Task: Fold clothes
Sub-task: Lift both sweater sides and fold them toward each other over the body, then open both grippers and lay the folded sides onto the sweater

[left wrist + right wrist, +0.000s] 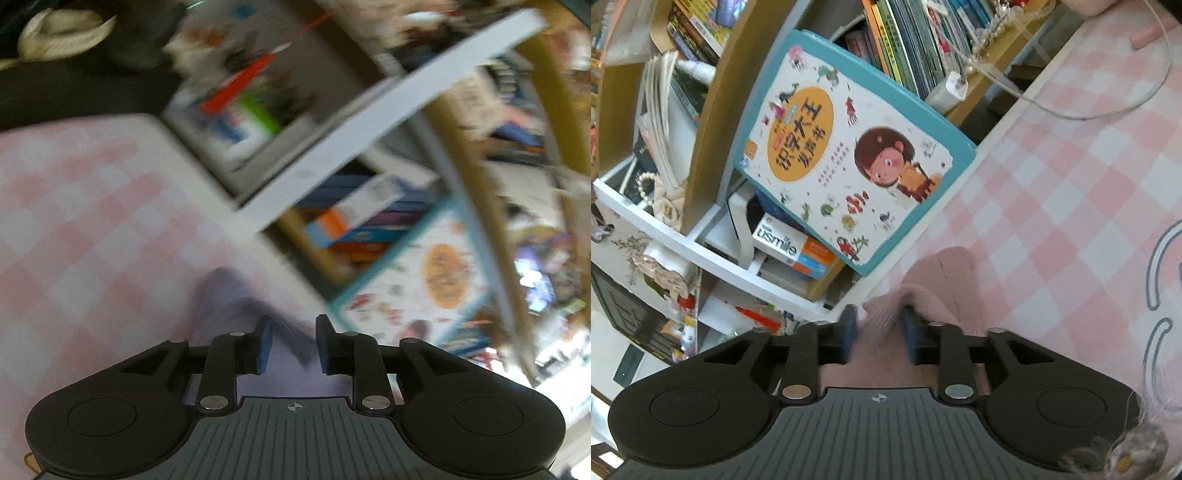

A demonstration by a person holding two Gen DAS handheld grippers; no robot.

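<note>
In the left wrist view, my left gripper (294, 345) has a lavender-grey garment (236, 295) between its blue pads; the cloth rises in a fold over the pink checked table cover (85, 221). The view is motion-blurred. In the right wrist view, my right gripper (880, 332) has a dusty pink knit garment (945, 273) bunched between its blue pads, just above the pink checked table cover (1071, 184). A fuzzy pink edge with a furry trim (1126, 454) shows at the lower right.
A teal-edged children's book (849, 155) leans against a wooden bookshelf (716, 110) at the table's edge. A white charger (951, 90) and its cable (1108, 110) lie on the table. A dark chair with a cream cloth (62, 33) stands at the far left.
</note>
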